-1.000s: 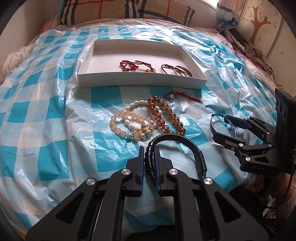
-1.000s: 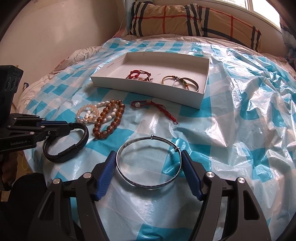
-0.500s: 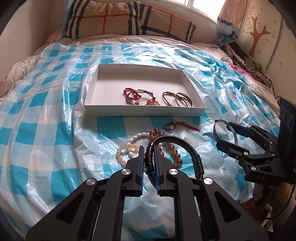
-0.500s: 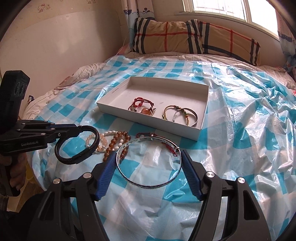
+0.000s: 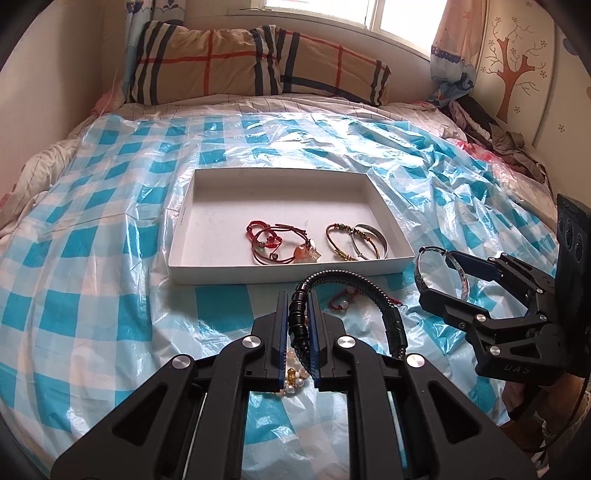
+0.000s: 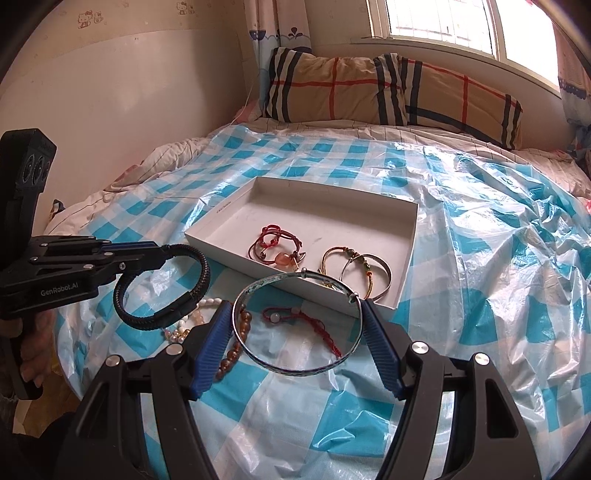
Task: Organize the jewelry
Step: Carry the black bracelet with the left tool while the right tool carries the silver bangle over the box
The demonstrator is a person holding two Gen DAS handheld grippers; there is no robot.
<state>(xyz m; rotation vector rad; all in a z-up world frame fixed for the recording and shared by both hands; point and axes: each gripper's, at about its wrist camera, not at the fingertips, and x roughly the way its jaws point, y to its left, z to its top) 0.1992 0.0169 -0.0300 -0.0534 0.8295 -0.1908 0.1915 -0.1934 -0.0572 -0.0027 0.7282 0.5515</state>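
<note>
Plaid pillow (image 5: 258, 64), blue checked plastic sheet (image 5: 92, 229), window (image 6: 443, 26), possibly clothes (image 5: 495, 136)

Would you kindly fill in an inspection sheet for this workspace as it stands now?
Surface: blue-and-white checked plastic sheet spread crinkled over a bed.
Job's things: shallow white cardboard tray holding red cord bracelets and metal bangles; a red cord bracelet, brown beads and pale pearl beads lie on the sheet outside it.
Clutter: crumpled clothes at the bed's far right.
Grippers: left gripper shut on a black braided bracelet; right gripper holds a thin silver bangle across its width.
Cables: nothing seen.
Surroundings: plaid pillows, window, curtain, tree wall decal.
</note>
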